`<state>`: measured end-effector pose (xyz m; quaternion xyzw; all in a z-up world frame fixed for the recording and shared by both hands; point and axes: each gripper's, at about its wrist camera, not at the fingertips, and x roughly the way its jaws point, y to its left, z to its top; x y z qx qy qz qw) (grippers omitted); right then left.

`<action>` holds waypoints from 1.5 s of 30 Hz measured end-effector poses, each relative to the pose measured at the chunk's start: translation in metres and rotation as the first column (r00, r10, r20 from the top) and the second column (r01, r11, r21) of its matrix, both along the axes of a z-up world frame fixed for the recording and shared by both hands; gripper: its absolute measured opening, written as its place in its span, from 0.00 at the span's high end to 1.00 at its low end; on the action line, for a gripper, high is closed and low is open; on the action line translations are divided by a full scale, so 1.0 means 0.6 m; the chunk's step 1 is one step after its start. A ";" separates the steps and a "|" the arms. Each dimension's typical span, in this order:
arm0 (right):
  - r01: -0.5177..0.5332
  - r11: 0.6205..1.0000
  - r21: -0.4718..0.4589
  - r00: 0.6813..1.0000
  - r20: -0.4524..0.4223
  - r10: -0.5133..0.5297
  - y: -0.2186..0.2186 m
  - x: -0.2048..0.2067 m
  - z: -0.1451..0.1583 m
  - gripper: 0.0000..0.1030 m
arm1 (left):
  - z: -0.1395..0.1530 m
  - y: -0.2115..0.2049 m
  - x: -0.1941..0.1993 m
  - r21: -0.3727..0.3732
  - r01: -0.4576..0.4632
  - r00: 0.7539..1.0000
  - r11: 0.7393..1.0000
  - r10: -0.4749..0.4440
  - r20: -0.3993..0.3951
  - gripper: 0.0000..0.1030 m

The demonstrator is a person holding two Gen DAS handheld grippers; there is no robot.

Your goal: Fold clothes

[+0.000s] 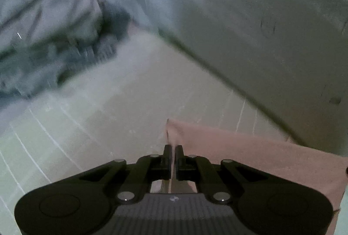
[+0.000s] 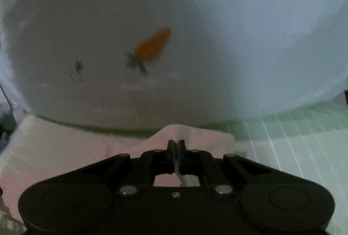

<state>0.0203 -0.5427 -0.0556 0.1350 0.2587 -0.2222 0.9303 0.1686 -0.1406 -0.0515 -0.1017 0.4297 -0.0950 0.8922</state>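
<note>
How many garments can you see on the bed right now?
2. A pink cloth is pinched by the left gripper and the right gripper; a dark grey pile lies far left. The pile is blurred and may hide more.

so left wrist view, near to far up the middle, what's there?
left gripper shut on the pink cloth → bare stretch of the green grid mat → the wall behind it. The dark clothes heap sits off to the left, so I left it out of the order.
</note>
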 end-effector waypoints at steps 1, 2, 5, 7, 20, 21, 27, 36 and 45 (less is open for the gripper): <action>-0.007 1.000 -0.002 1.000 0.017 0.007 0.002 0.002 0.008 0.98 | 0.009 0.007 -0.001 -0.007 -0.011 1.000 1.000 0.011 0.023 0.96; -0.014 1.000 -0.001 1.000 0.027 0.014 0.005 0.006 0.011 0.98 | 0.007 0.010 0.002 -0.002 -0.016 1.000 1.000 0.016 0.026 0.96; -0.032 0.999 0.001 0.999 0.010 0.032 0.013 0.031 -0.003 0.98 | -0.011 0.015 0.012 0.017 -0.029 1.000 0.999 0.029 0.005 0.96; -0.040 0.999 0.007 0.999 -0.027 0.040 0.017 0.052 -0.026 0.98 | -0.018 0.012 0.014 0.016 -0.022 1.000 1.000 0.023 -0.007 0.96; 0.006 0.998 0.064 0.975 -0.222 0.009 -0.009 0.100 -0.114 0.81 | -0.065 -0.008 0.027 0.009 0.023 0.996 1.000 -0.022 -0.089 0.96; 0.018 0.998 0.063 0.973 -0.231 -0.003 -0.009 0.096 -0.107 0.65 | -0.069 -0.009 0.028 0.008 0.027 0.995 1.000 -0.026 -0.096 0.96; 0.142 0.986 -0.082 0.977 -0.149 -0.153 0.036 -0.024 -0.025 0.21 | -0.032 -0.083 -0.013 -0.045 0.232 0.972 0.972 -0.233 -0.030 0.96; 0.316 0.948 -0.032 0.922 -0.225 -0.315 0.111 -0.268 -0.038 0.21 | 0.007 -0.222 -0.184 -0.093 0.654 0.754 0.751 -0.657 -0.011 0.94; 0.287 0.958 0.002 0.935 -0.220 -0.280 0.169 -0.343 -0.044 0.21 | -0.022 -0.167 -0.256 0.009 0.580 0.805 0.814 -0.572 -0.160 0.13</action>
